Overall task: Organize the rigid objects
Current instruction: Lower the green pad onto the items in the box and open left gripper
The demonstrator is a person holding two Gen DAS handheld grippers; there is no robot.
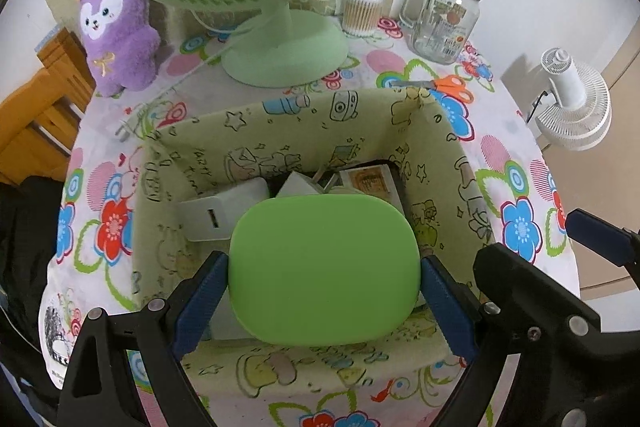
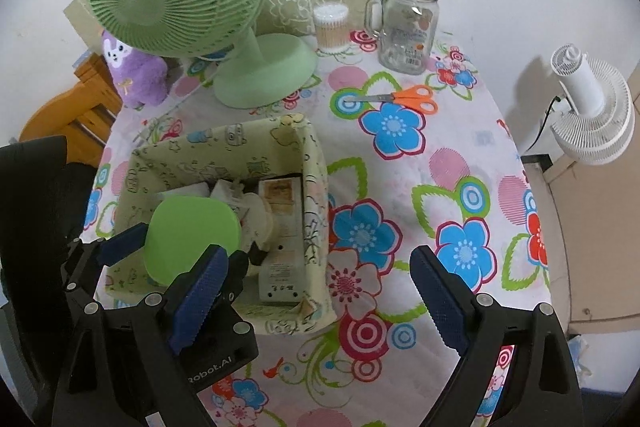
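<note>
The rounded green plastic case (image 1: 324,269) sits clamped between the blue pads of the left gripper (image 1: 324,283), held flat and poised above the open top of the pale green cartoon-print fabric storage box (image 1: 280,139), probably so it can be lowered in on top of what already lies there. Inside the box are a white charger block (image 1: 224,213) and a flat printed carton (image 1: 370,183). The right gripper (image 2: 320,295) hangs empty and spread wide over the flowered tablecloth (image 2: 440,163), just beside the box, likely keeping clear of the drop. The right wrist view alone shows the full length of the orange-handled scissors (image 2: 404,98) lying loose on the cloth, well apart from the box, seemingly not yet tidied away; in the left wrist view they peek over the box's far wall.
</note>
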